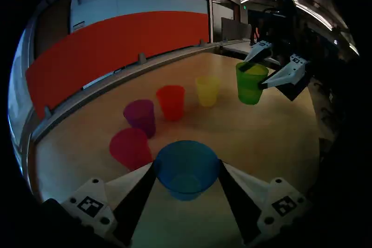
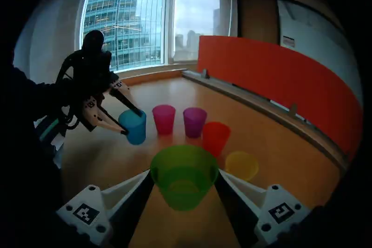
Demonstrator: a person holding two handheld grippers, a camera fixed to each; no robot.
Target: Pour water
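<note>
— Where did we have the blue cup (image 1: 187,170) at that moment?

— Near us, clamped in the left gripper (image 1: 187,168), with both fingers pressed on its sides close under the rim. It stood upright, mouth up, long axis vertical.

— And the green cup (image 2: 184,180)?

— The same way in the right gripper (image 2: 184,174): a finger closed on either wall, mouth up, no tilt. In the left gripper view it sat at the far right of the table (image 1: 260,141), well apart from the blue one.

— Which step did we judge it to be?

— Both cups were gripped and level, and nothing was being poured, so we took it for the carry ahead of the pour. We could not tell whether either cup held water, or whether their bases touched the wood.

— What did the next move call for?

— We thought one cup had to come beside the other, rim above rim, and then tip slowly over a level partner. We could not say which was to give.

— What lay between them?

— Four loose cups in a curved row. The pink cup (image 1: 130,148) was nearest on the left. Then came the purple cup (image 1: 140,117), the orange cup (image 1: 170,102) and the yellow cup (image 1: 207,90), each farther right. Beyond them ran the orange partition (image 1: 116,48).
</note>
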